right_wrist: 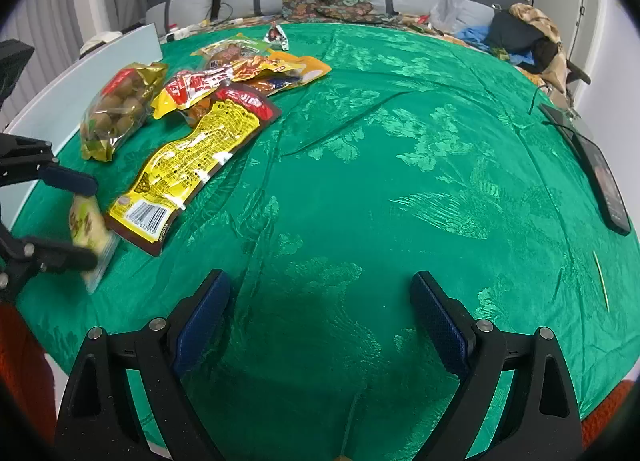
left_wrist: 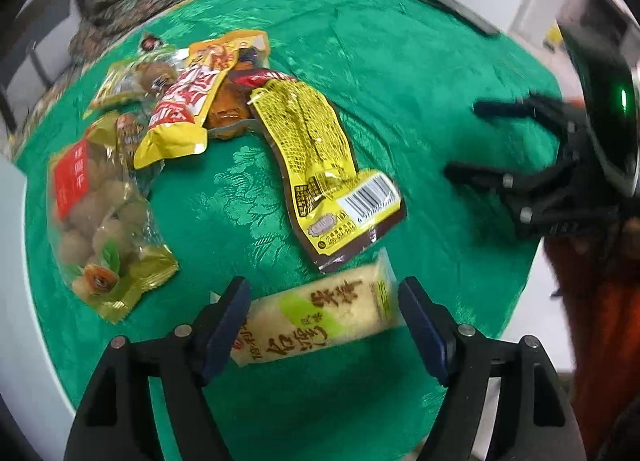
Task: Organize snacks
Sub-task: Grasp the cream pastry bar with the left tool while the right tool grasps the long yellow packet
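A pale cream snack pack (left_wrist: 320,317) with green stripe and dark characters lies between the fingers of my left gripper (left_wrist: 324,325), which is open around it; the pads stand just off its ends. It also shows in the right wrist view (right_wrist: 86,227). A long yellow pack (left_wrist: 320,165) with a barcode lies just beyond it (right_wrist: 188,165). A pile of red-yellow and orange packs (left_wrist: 196,97) and a clear bag of round brown snacks (left_wrist: 96,221) lie farther left. My right gripper (right_wrist: 320,321) is open and empty over bare green cloth.
A green patterned cloth (right_wrist: 400,181) covers the table. A dark phone (right_wrist: 604,185) lies at its right edge, with a thin stick (right_wrist: 600,281) nearby. A white board (right_wrist: 60,97) borders the left side. A small wrapped snack (right_wrist: 276,35) lies at the far edge.
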Motion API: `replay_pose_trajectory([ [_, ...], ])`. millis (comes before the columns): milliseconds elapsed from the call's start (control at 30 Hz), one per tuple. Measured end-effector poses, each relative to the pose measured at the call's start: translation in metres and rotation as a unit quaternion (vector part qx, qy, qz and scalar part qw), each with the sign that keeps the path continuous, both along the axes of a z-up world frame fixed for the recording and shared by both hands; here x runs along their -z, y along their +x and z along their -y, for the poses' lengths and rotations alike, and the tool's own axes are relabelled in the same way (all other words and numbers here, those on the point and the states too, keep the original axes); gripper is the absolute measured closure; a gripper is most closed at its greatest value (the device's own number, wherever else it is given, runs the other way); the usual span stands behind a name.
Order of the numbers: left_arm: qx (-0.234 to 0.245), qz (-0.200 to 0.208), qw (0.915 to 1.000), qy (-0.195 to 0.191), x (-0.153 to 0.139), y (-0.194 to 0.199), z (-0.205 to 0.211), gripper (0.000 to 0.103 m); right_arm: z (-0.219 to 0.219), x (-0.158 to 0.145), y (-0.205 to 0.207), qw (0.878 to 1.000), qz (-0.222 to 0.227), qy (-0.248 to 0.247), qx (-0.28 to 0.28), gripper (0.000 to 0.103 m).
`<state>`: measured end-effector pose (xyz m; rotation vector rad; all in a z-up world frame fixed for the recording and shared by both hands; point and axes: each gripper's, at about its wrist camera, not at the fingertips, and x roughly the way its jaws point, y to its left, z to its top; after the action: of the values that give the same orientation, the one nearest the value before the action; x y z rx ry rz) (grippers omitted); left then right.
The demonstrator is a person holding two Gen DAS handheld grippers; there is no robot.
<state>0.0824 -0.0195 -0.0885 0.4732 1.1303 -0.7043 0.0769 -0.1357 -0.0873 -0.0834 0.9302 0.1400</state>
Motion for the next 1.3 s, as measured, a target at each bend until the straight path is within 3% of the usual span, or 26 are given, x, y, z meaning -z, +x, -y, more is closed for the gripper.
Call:
replay_pose_trajectory([
  [200, 0.008, -0.001, 0.9999, -0.007, -0.014, 0.001, -0.006, 0.026, 0.0, 0.0, 0.001, 1.0, 0.001, 0.0, 0.0, 0.009],
  [333, 0.061, -0.005, 0.998, 0.012, -0.02, -0.004, -0.004, 0.024, 0.0, 0.0, 0.001, 1.0, 0.0, 0.0, 0.0, 0.009],
  [533, 0.111, 0.021, 0.9916, 0.063, -0.008, -0.008, 0.003, 0.024, 0.0, 0.0, 0.001, 1.0, 0.0, 0.0, 0.001, 0.009],
  [867, 0.139, 0.067, 0.9853, 0.074, 0.006, -0.003, 0.021, 0.022, -0.001, 0.0, 0.002, 1.0, 0.001, 0.0, 0.002, 0.009],
  [933, 0.126, 0.055, 0.9877, 0.074, 0.007, 0.003, 0.022, 0.021, -0.001, 0.0, 0.002, 1.0, 0.001, 0.0, 0.002, 0.009],
  [1067, 0.068, -0.05, 0.9949, 0.054, 0.012, 0.017, 0.013, 0.021, 0.0, 0.0, 0.002, 1.0, 0.001, 0.0, 0.001, 0.009],
  [1200, 0.008, -0.046, 0.9977, 0.048, 0.01, 0.009, -0.003, 0.024, 0.0, 0.0, 0.002, 1.0, 0.001, 0.0, 0.001, 0.009],
  [1300, -0.044, -0.042, 0.9976, 0.033, 0.006, 0.004, -0.016, 0.04, 0.0, 0.0, 0.003, 1.0, 0.001, 0.0, 0.001, 0.009],
])
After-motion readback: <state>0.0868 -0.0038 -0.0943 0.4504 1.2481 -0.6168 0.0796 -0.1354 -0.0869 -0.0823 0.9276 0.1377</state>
